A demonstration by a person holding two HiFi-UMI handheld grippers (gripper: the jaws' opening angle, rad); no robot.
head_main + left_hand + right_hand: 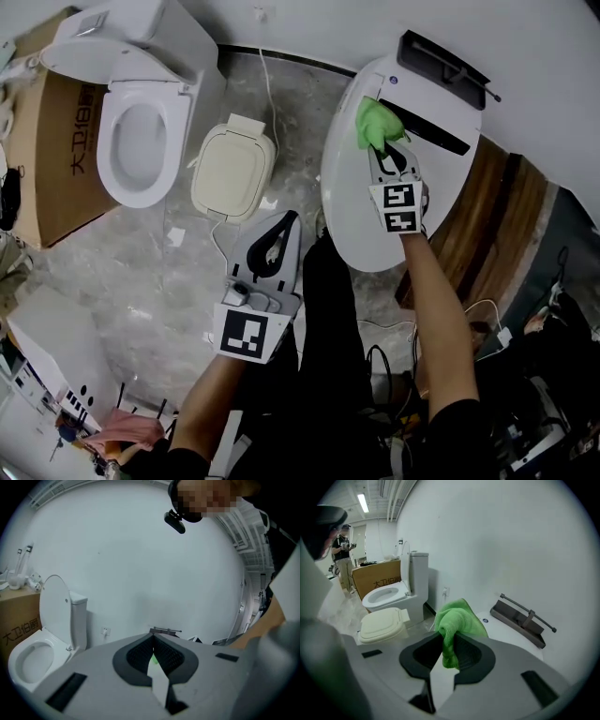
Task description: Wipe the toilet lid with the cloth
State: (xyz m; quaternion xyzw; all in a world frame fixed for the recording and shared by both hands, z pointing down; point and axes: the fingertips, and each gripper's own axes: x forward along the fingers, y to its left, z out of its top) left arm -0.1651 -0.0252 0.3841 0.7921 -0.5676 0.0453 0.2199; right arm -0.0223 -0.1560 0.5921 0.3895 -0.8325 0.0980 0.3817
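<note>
A large white toilet lid (352, 141) lies flat at the right of the head view, with a dark hinge bar (441, 61) at its far end. My right gripper (382, 150) is shut on a bright green cloth (377, 124) that rests on the lid's far part. In the right gripper view the green cloth (457, 623) bunches between the jaws above the white lid (506, 634), near the hinge bar (520, 618). My left gripper (289, 220) hangs over the floor left of the lid, jaws shut with nothing held, seen as the left gripper (153, 644).
A white toilet (141, 131) with its seat open stands at the back left beside a cardboard box (52, 159). A cream loose toilet seat lid (232, 169) lies on the marble floor between the toilet and the white lid. Cables lie near my legs.
</note>
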